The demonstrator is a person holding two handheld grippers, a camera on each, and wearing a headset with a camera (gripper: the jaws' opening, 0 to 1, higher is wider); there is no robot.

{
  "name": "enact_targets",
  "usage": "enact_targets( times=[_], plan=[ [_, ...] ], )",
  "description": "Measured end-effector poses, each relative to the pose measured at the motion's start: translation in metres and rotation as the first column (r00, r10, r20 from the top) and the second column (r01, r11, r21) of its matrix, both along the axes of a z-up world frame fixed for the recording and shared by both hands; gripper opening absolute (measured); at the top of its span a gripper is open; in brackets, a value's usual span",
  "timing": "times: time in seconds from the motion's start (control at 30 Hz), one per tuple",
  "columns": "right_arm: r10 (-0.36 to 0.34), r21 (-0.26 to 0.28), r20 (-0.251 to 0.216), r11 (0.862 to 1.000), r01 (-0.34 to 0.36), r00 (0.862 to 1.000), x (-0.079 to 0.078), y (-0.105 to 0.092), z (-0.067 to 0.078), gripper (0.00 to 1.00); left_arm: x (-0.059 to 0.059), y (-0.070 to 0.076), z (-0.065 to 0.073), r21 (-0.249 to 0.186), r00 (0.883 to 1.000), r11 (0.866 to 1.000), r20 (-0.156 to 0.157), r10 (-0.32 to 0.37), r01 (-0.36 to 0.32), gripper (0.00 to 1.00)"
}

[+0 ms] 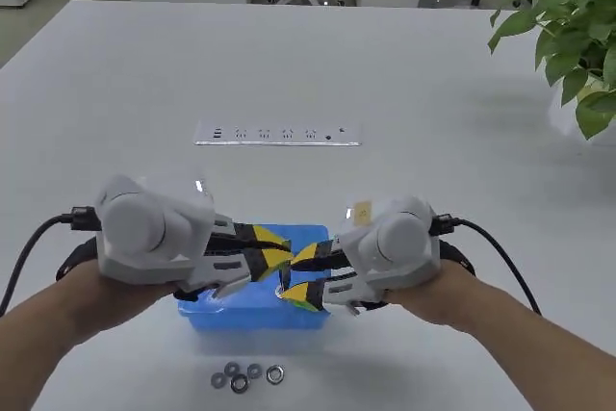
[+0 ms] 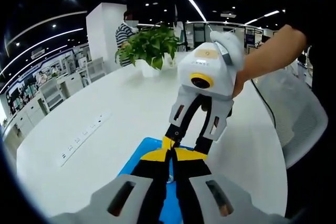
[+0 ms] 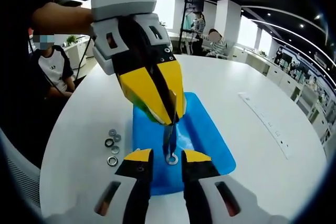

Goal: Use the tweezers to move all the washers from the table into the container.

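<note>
Washers [image 1: 245, 375] lie beside container [image 1: 252, 318] — tweezers [image 3: 169, 135] touch another.

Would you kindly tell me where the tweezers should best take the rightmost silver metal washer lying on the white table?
Probably pinch the rightmost silver metal washer across its ring, one tip in the hole, one outside, coming down from its right. It lies flat, and the other washers crowd its left, while the white table is bare on its right.

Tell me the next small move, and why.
Probably ease the left tool open a little: its tweezers hold a washer over the blue container, so it should drop in. Other washers wait on the table.
</note>
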State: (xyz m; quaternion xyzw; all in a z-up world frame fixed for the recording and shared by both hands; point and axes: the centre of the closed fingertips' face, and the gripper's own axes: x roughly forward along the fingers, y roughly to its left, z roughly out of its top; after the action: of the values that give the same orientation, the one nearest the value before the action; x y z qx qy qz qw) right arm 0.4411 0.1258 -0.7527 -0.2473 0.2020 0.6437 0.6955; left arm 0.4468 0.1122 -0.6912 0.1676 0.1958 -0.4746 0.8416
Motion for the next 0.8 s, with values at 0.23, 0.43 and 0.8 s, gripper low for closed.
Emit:
enact_targets(
  times=[0.23,0.43,0.8],
  plan=[
    [-0.007,-0.006,0.009,1.000,0.007,1.000,-0.007,-0.008,0.009,0.25,-0.003,0.002,0.007,-0.001,1.000,1.000,0.010,0.000,0.000,0.06],
    [-0.013,-0.008,0.015,1.000,0.013,1.000,-0.014,-0.013,0.018,0.28,-0.009,0.004,0.015,-0.005,1.000,1.000,0.018,-0.003,0.003,0.06],
    [-0.036,-0.013,0.020,0.999,0.036,0.999,-0.028,-0.019,0.031,0.34,-0.021,0.009,0.024,-0.005,1.000,1.000,0.022,-0.007,0.007,0.06]
  ],
)
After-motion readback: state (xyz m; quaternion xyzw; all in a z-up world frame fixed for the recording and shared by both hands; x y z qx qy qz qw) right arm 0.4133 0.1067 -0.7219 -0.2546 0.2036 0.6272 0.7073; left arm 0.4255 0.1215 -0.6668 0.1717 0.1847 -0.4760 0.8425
